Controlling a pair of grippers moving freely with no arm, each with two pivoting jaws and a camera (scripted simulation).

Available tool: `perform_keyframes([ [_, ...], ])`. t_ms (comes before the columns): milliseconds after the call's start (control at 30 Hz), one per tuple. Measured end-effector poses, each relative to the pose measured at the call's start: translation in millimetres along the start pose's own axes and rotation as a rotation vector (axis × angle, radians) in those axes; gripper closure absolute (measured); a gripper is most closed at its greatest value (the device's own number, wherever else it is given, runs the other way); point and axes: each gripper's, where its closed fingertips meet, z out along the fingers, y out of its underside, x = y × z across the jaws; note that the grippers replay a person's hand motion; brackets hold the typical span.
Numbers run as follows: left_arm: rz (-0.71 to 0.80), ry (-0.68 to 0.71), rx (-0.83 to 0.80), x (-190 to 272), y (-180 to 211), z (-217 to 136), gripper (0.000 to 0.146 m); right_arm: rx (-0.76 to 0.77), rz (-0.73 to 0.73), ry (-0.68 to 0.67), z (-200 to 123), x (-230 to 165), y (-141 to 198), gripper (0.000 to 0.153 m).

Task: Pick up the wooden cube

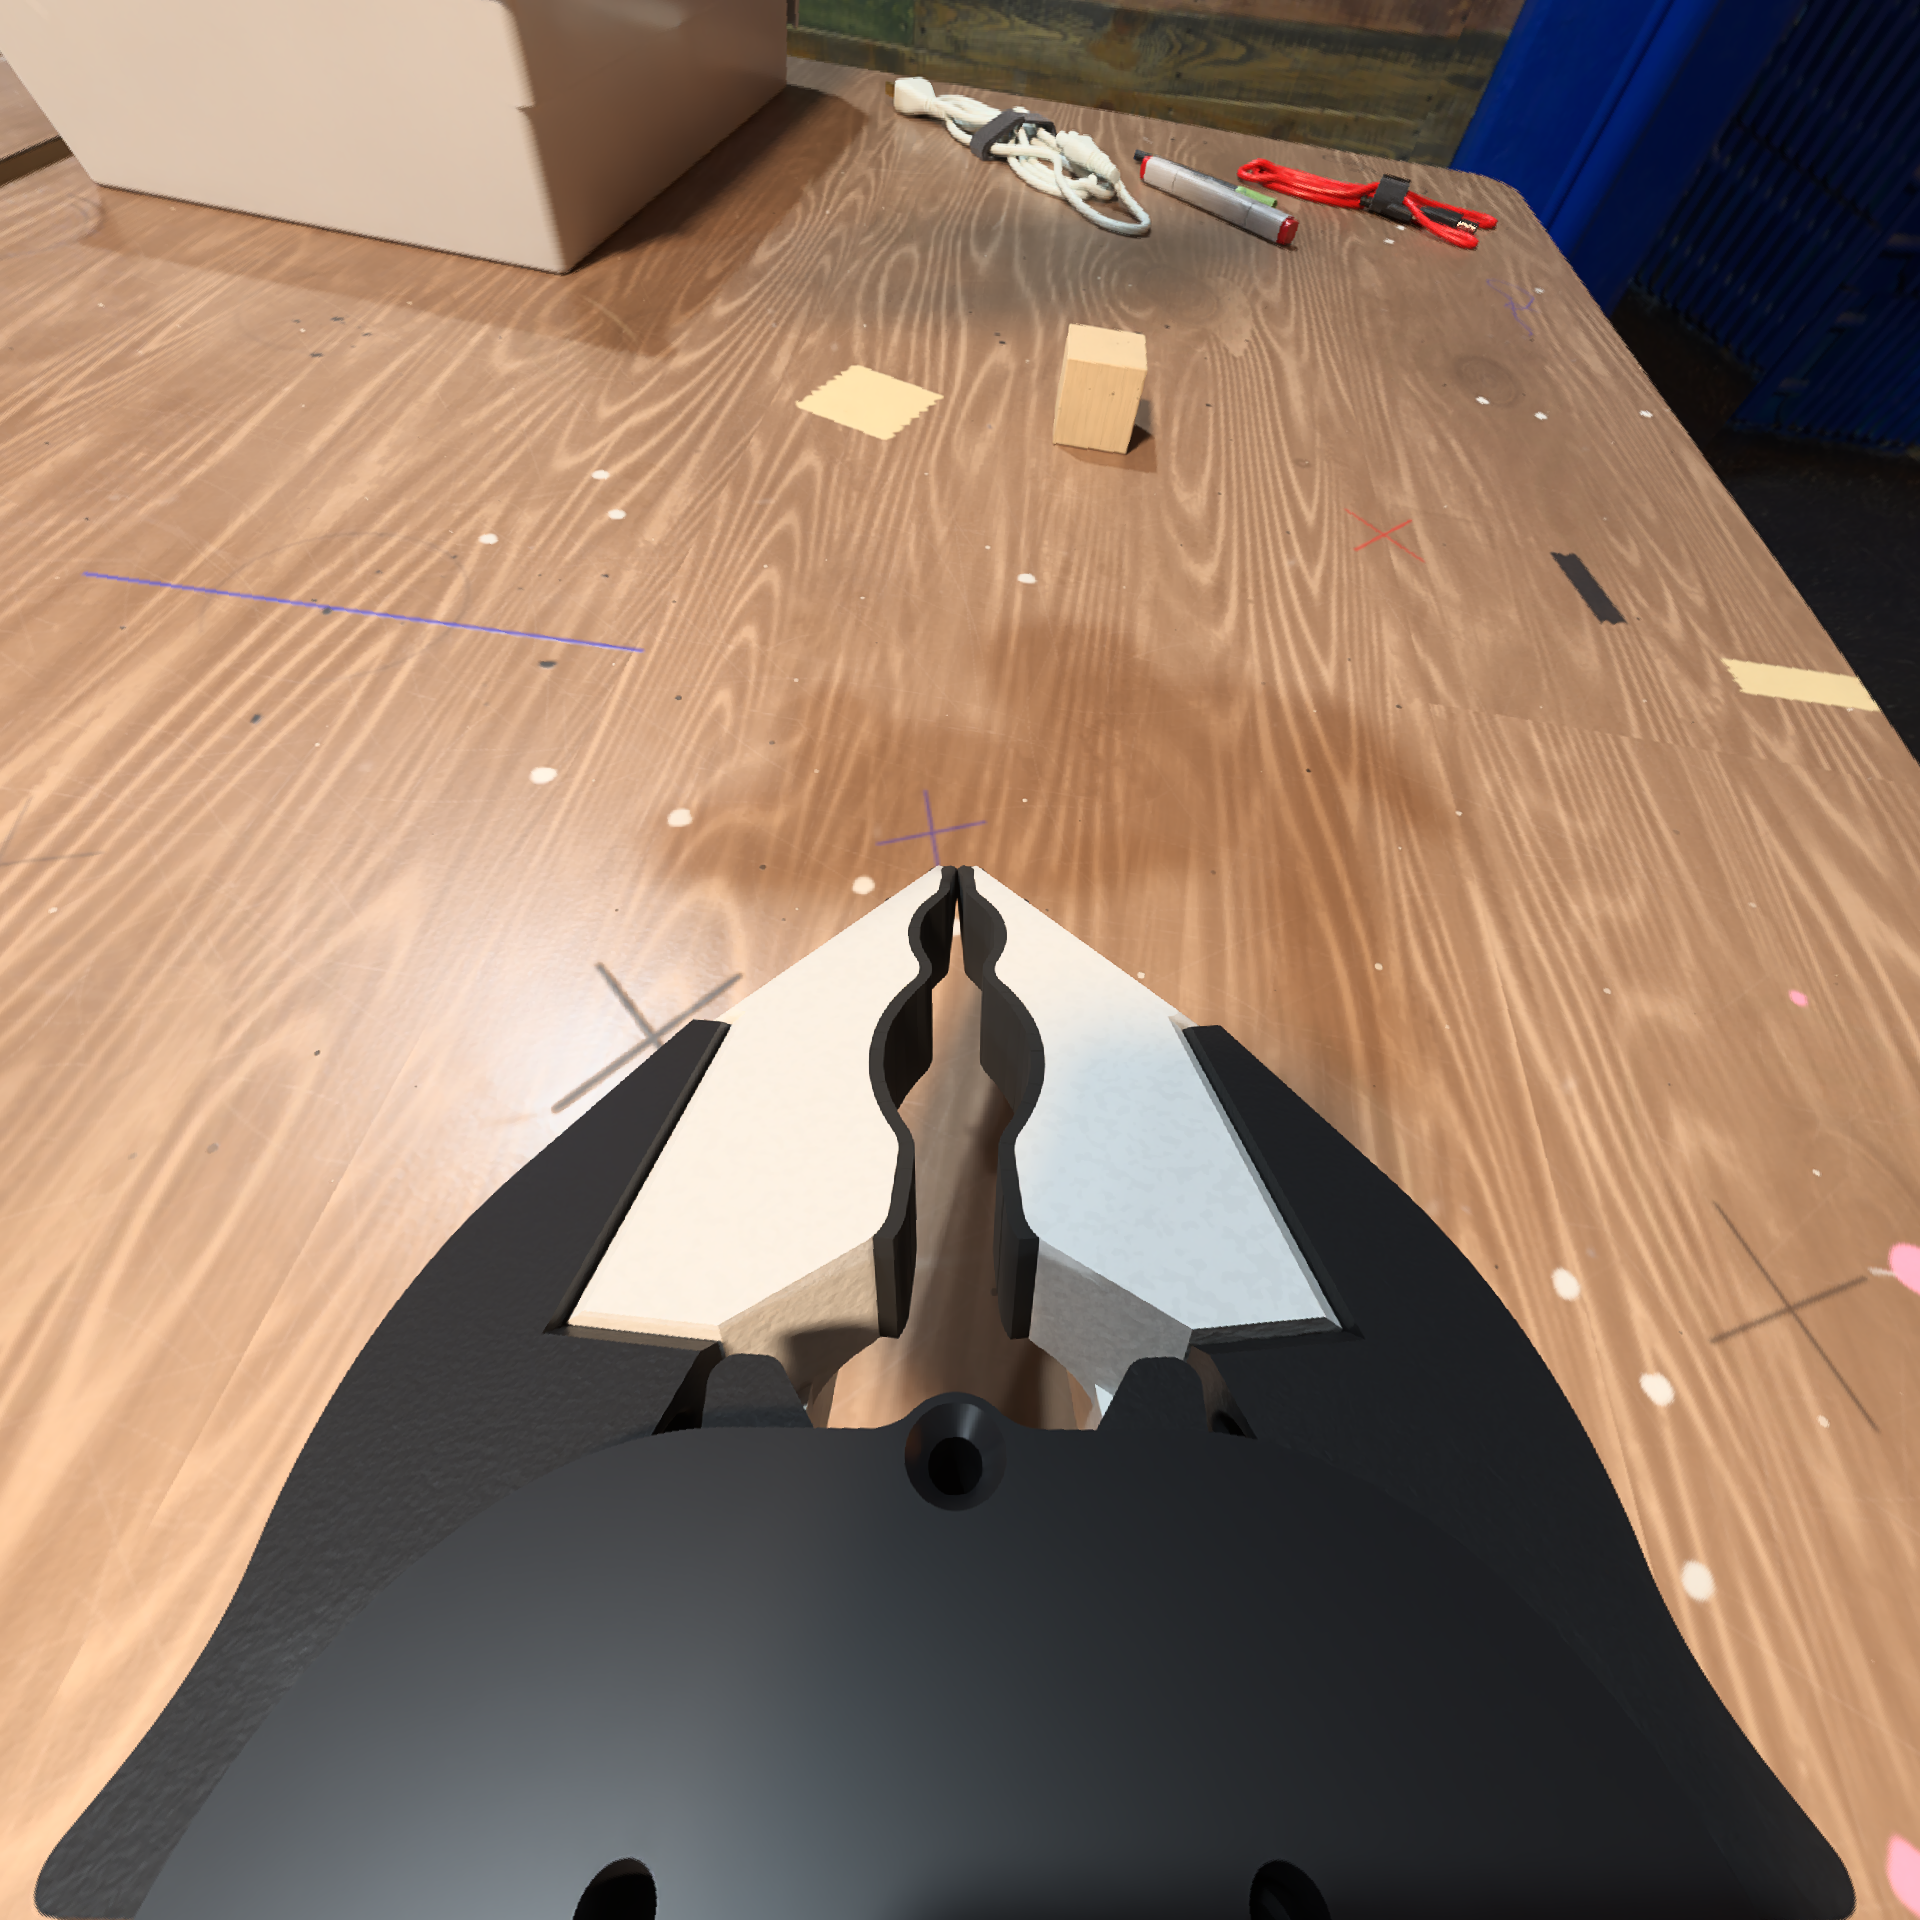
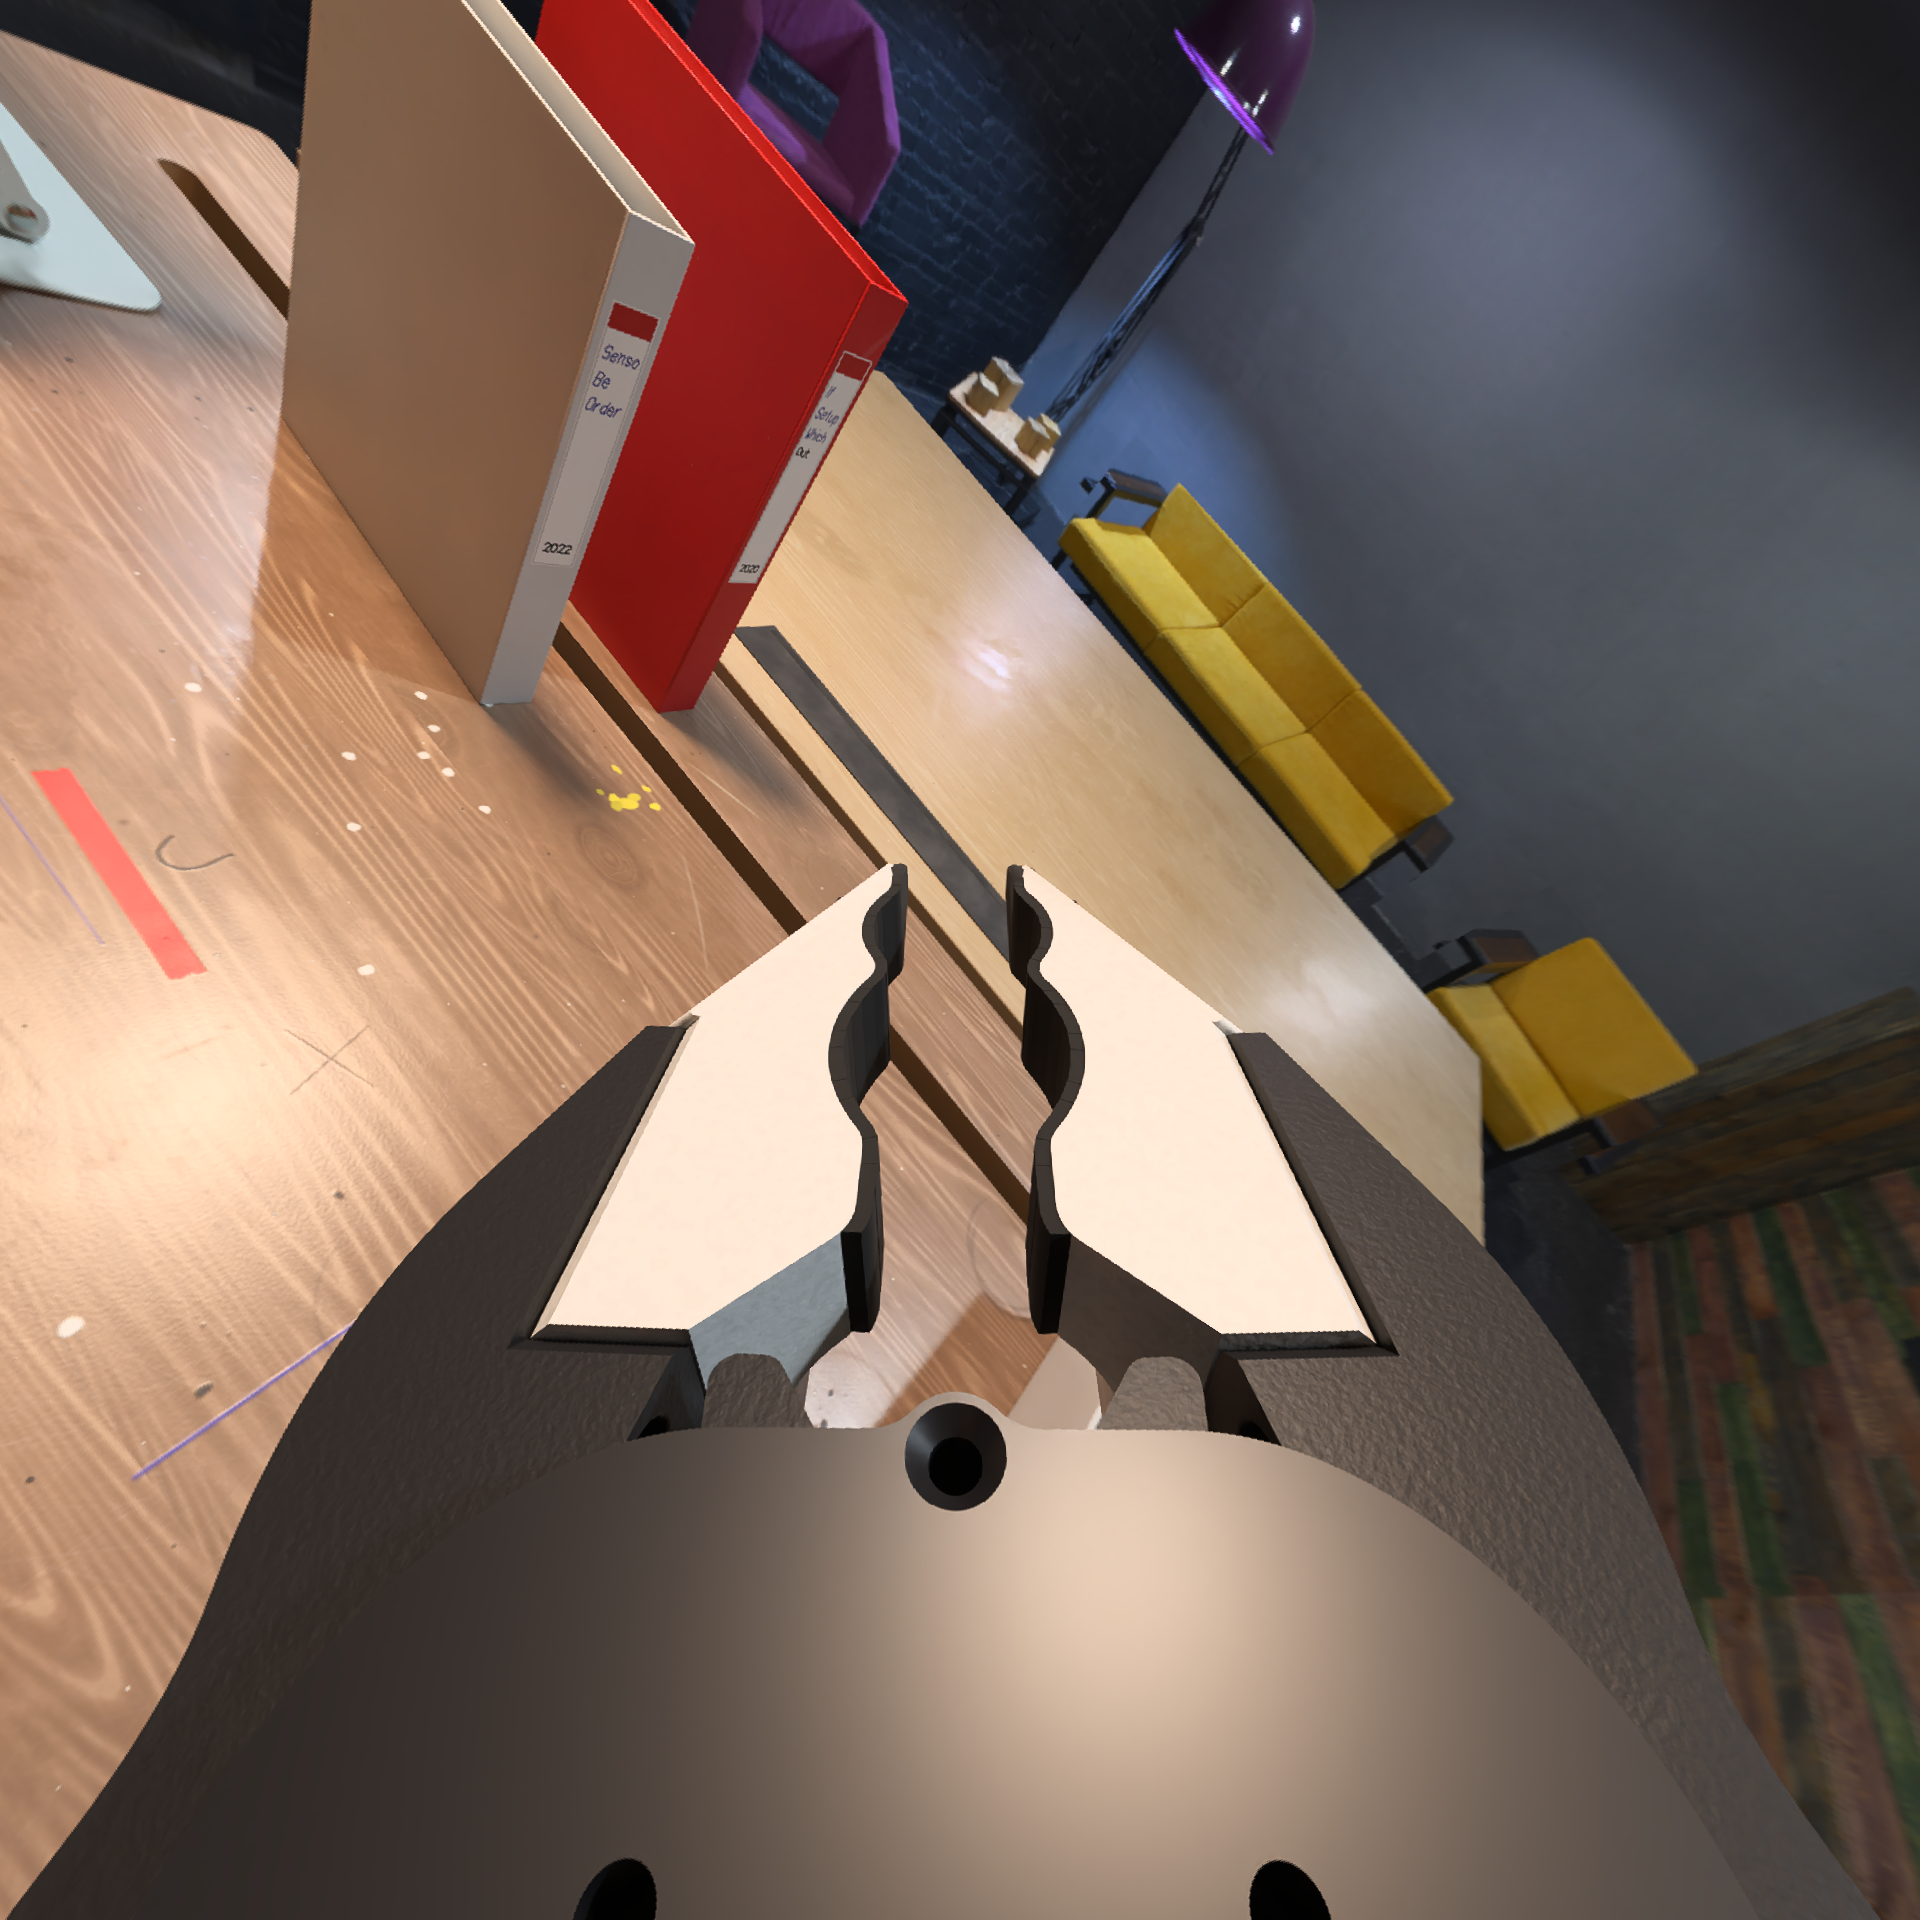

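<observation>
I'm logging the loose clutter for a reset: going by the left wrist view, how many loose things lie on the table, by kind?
Wooden cube: 1
Bundled cables: 2, white cable and red cable
Marker: 1
Beige box: 1
Total: 5
</observation>
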Motion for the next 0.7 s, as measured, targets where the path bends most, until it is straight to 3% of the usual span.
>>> perform_keyframes([
  [167,0.026,-0.009,-0.003,1.4,0.1,0.0,0.146,-0.028,-0.083,0.029,-17.3,-10.9,-32.3,0.134],
  [367,0.057,-0.022,0.010,3.5,-4.3,-2.9,0.146,-0.161,-0.183,0.093,-39.3,-24.8,-46.9,0.134],
  [700,0.090,-0.027,0.041,9.1,-12.8,-8.6,0.146,-0.188,-0.222,0.198,-98.7,-69.8,-83.8,0.133],
])
